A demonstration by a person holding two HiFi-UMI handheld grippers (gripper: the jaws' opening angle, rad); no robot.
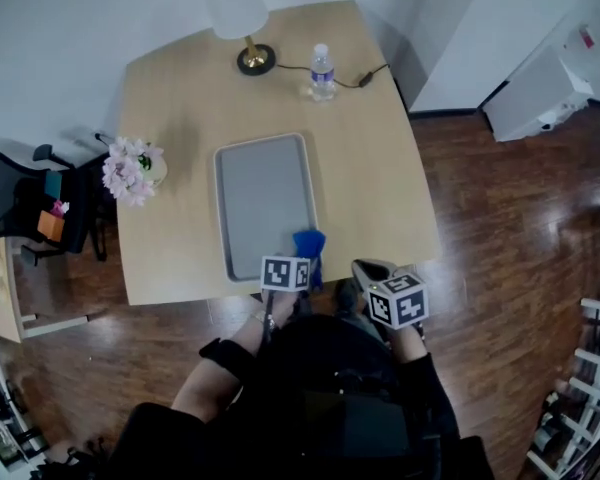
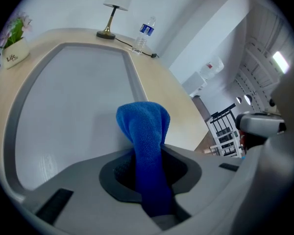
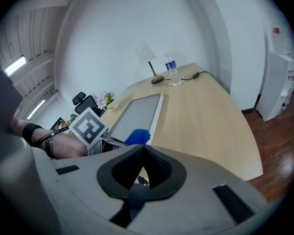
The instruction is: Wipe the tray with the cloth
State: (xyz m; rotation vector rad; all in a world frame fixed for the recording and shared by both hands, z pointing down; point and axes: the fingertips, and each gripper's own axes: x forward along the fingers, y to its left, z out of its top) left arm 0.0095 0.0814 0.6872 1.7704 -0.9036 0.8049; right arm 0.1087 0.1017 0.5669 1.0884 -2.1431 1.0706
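Left tool (image 2: pixel 149 190) clamped on blue cloth (image 2: pixel 144 126), at tray's (image 2: pixel 63 106) near right corner. Right tool (image 3: pixel 142 150) jaws together, empty, by desk's (image 1: pixel 370 168) near edge.

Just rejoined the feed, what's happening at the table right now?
A person holds a gripper in each hand. The left gripper is clamped on the blue cloth over the near end of the grey tray. The right gripper is shut and empty, at the near edge of the table.

Cloth (image 2: pixel 146 141) end — buried between fingers (image 2: pixel 73 180)
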